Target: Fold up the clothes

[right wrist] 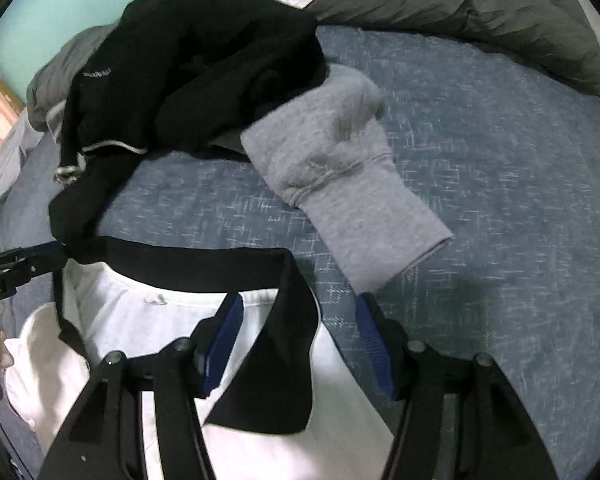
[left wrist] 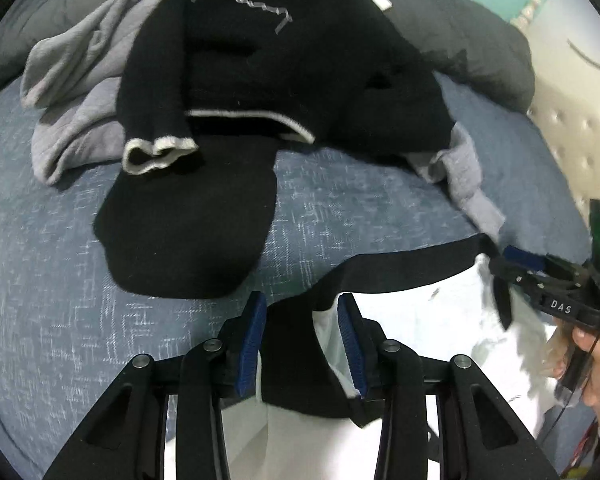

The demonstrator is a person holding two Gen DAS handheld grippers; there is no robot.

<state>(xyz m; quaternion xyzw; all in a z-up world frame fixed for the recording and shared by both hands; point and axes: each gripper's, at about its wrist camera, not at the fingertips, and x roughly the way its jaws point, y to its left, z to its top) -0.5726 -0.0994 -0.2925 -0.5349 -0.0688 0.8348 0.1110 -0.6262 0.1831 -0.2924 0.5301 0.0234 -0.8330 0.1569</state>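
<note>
A white shirt [left wrist: 420, 320] [right wrist: 140, 320] with a black collar [left wrist: 400, 268] [right wrist: 180, 264] lies on the blue bedspread [left wrist: 60, 280], nearest to me. My left gripper [left wrist: 302, 320] points down over the collar's left end. A fold of black collar lies between its blue pads, which stand apart from it. My right gripper [right wrist: 298, 320] is spread wide over the collar's right end, whose black tip lies loose between the pads. In the left wrist view, the right gripper [left wrist: 508, 280] is at the right edge by the collar's far end.
Behind the shirt is a pile of clothes: a black sweater with white trim [left wrist: 280, 60], a pale grey garment [left wrist: 80, 80] and a grey sleeve [right wrist: 340, 180]. A dark grey duvet [right wrist: 480, 8] runs along the back. A cream tufted headboard [left wrist: 572, 120] is at the right.
</note>
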